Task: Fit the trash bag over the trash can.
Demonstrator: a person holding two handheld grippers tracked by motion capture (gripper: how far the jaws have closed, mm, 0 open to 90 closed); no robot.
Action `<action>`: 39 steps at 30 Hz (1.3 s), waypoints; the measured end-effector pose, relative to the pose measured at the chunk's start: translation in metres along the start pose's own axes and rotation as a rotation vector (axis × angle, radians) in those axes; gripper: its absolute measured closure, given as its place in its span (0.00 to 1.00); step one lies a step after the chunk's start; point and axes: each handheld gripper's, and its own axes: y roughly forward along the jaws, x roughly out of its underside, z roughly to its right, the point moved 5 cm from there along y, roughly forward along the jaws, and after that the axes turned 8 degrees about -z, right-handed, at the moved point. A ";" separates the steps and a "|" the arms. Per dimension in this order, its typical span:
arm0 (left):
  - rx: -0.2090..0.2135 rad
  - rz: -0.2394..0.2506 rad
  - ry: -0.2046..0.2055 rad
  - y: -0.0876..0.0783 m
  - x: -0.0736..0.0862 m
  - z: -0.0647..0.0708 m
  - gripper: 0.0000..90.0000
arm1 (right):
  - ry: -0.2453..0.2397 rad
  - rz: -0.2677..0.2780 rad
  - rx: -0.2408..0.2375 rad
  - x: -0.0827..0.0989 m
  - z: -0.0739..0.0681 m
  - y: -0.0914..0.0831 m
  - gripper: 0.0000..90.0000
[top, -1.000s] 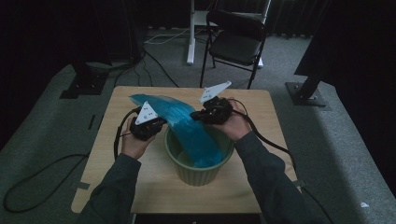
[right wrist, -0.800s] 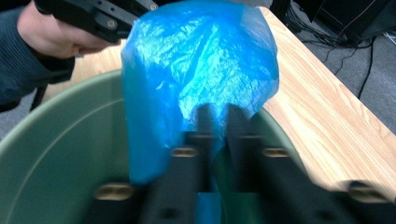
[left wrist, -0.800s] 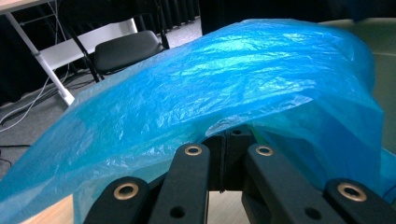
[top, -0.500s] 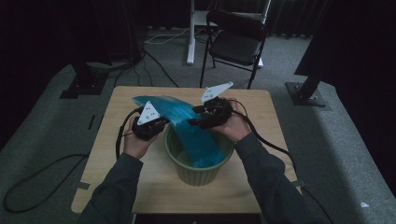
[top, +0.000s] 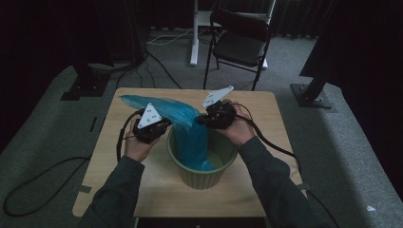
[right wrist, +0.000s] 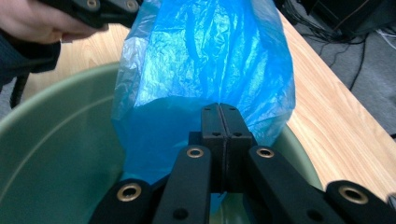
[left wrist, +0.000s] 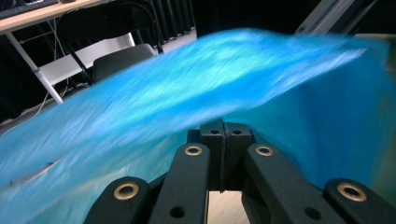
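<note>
A thin blue plastic bag stretches from the table's far left down into a green round bin at the table's middle. My left gripper is at the bin's left rim, shut on the bag's film, which billows over its tips. My right gripper is above the bin's far rim. Its jaws have just been closing and now stand shut on the bag's edge, over the bin's inside. The left gripper and its hand show beyond the bag.
The wooden table has bare room on the right and front. Behind it stand a black folding chair and a white desk leg. Dark stand bases and cables lie on the grey carpet.
The bag's part over the bin has narrowed and hangs more steeply into it. Both hands have stayed about where they were.
</note>
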 end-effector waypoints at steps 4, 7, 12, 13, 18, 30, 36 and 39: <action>-0.010 -0.009 -0.012 -0.002 0.007 -0.004 0.99 | 0.033 0.006 0.005 0.016 0.007 -0.008 1.00; -0.015 -0.018 -0.017 -0.003 0.011 -0.006 0.99 | 0.060 0.005 0.007 0.030 0.013 -0.014 1.00; -0.023 -0.025 -0.024 -0.003 0.015 -0.008 0.99 | 0.088 0.000 0.003 0.049 0.018 -0.020 1.00; -0.024 -0.025 -0.022 -0.003 0.016 -0.008 0.99 | 0.091 -0.004 0.004 0.052 0.019 -0.021 1.00; -0.027 -0.025 -0.025 -0.005 0.018 -0.009 0.99 | 0.088 -0.011 -0.006 0.062 0.017 -0.024 1.00; -0.030 -0.020 -0.009 -0.003 0.016 -0.005 0.99 | 0.081 0.091 -0.022 0.043 0.016 -0.040 0.65; -0.027 -0.018 -0.010 -0.002 0.015 -0.004 0.99 | 0.075 0.137 -0.011 0.026 0.013 -0.045 0.63; -0.028 -0.016 -0.007 -0.002 0.014 -0.004 0.99 | 0.070 0.152 -0.010 0.017 0.010 -0.044 0.63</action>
